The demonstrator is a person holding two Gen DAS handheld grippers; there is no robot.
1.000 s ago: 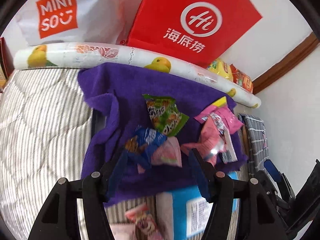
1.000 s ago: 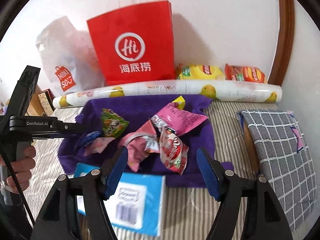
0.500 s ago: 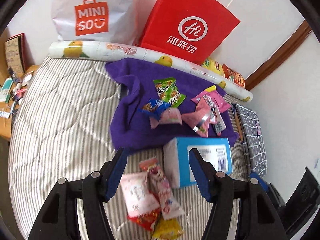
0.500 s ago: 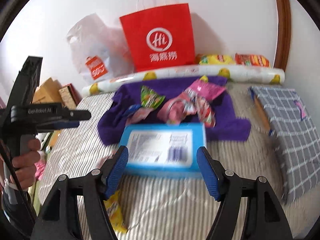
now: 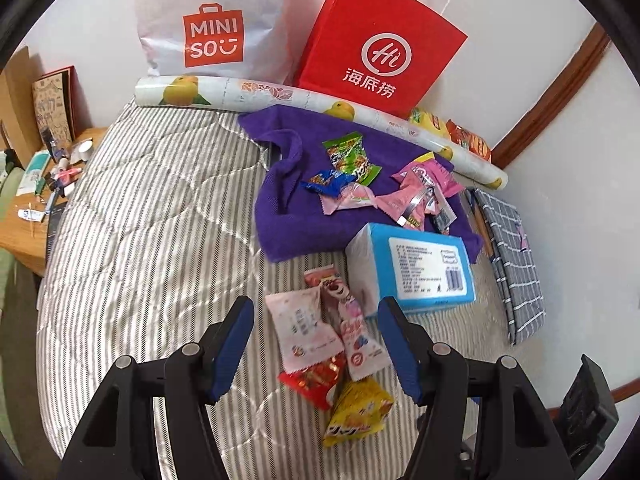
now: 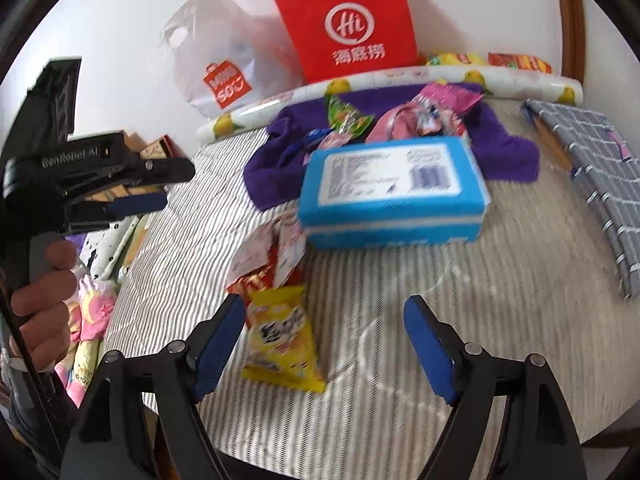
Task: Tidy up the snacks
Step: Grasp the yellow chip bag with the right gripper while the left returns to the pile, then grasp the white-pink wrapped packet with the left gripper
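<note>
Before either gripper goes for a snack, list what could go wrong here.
1. The near snacks overlap: the yellow packet lies against a red packet, so the open right gripper, whose jaws have just been opening with nothing between them, might pinch two at once.
2. The blue box sits close beside that pile and could get nudged.
3. The snacks on the purple towel lie tangled; pulling one may drag the others along.
</note>
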